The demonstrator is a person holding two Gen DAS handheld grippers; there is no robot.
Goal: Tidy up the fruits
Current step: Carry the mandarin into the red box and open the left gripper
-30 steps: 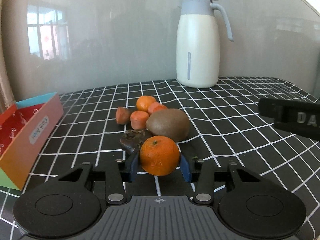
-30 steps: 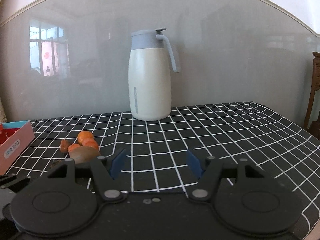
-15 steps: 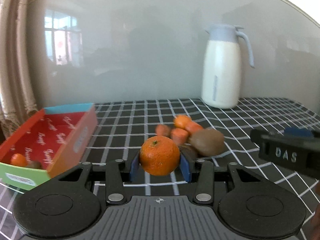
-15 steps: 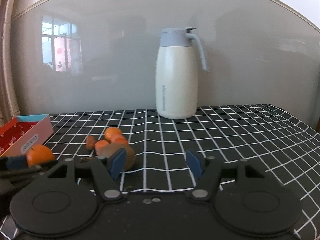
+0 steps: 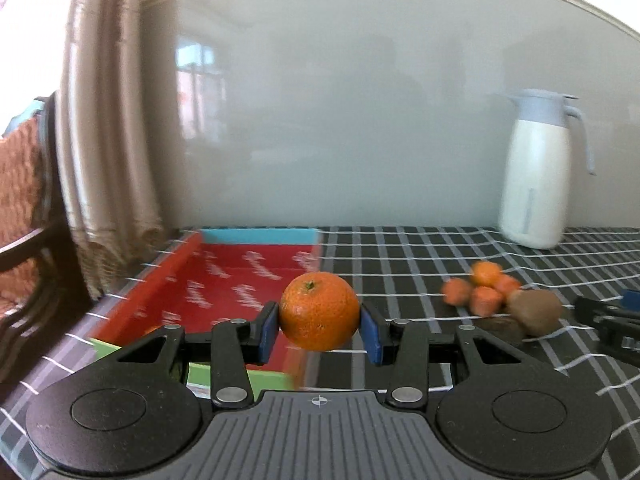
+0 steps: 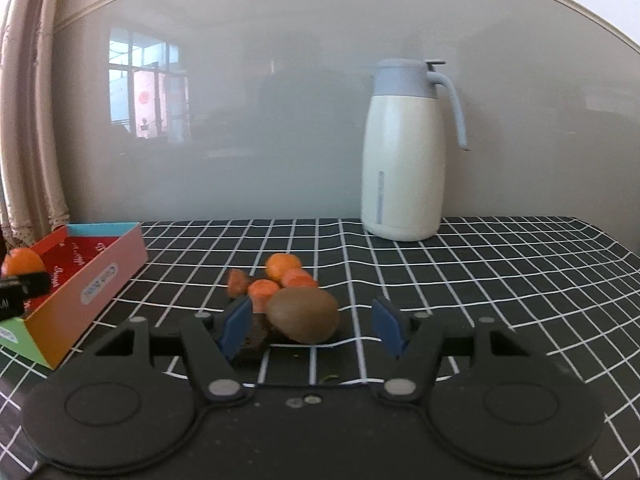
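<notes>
My left gripper [image 5: 319,326] is shut on a round mandarin [image 5: 319,311], its blue pads pressed on both sides. It hangs over the near right corner of a red-lined cardboard box [image 5: 224,276]. From the right wrist view the same mandarin [image 6: 22,261] shows above the box [image 6: 100,276] at the far left. My right gripper [image 6: 312,328] is open, nothing between its pads, just in front of a brown kiwi [image 6: 303,313]. Behind the kiwi lie a small mandarin [image 6: 283,265], several carrot pieces [image 6: 262,289] and a dark fruit [image 6: 254,336].
A cream thermos jug [image 6: 404,152] with a blue-grey lid stands at the back on the black checked tablecloth [image 6: 480,280]. A grey wall panel runs behind the table. A curtain [image 5: 104,140] and a wooden chair [image 5: 28,220] are at the left edge.
The left gripper has carried the mandarin leftward from above the fruit pile to over the box. The right gripper has swung left, and the kiwi now sits just ahead of its open pads.
</notes>
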